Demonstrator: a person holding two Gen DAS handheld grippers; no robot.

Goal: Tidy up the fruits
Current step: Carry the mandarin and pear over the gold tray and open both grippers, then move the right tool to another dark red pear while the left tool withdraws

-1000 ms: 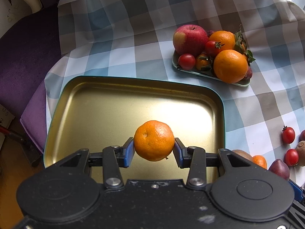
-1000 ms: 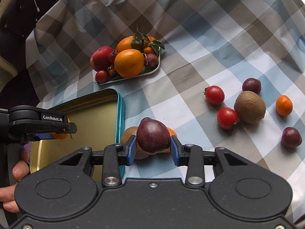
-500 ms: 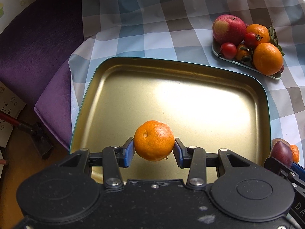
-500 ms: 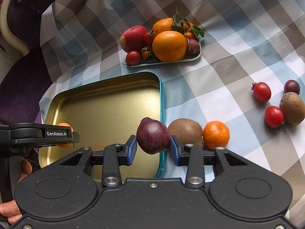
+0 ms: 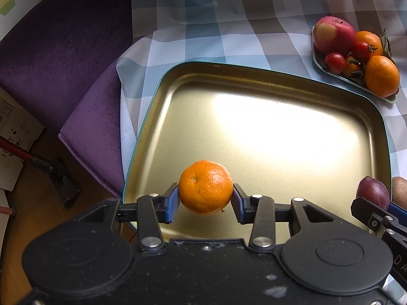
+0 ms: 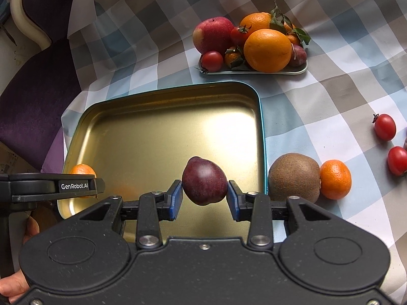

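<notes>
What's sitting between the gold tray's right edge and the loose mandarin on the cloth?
A kiwi lies there, beside the tray's teal rim and against the mandarin. The right wrist view shows it.

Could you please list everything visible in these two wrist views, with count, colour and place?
tin tray: one, gold inside with teal rim, on the cloth
mandarin: one, orange, held over the tray
plum: one, dark purple, held over the tray
fruit plate: one, pale green, heaped, beyond the tray
kiwi: one, brown, beside the tray
loose mandarin: one, orange, touching the kiwi
cherry tomatoes: two, red, far right
tablecloth: one, checked
left gripper: black, shut
right gripper: black, shut
</notes>
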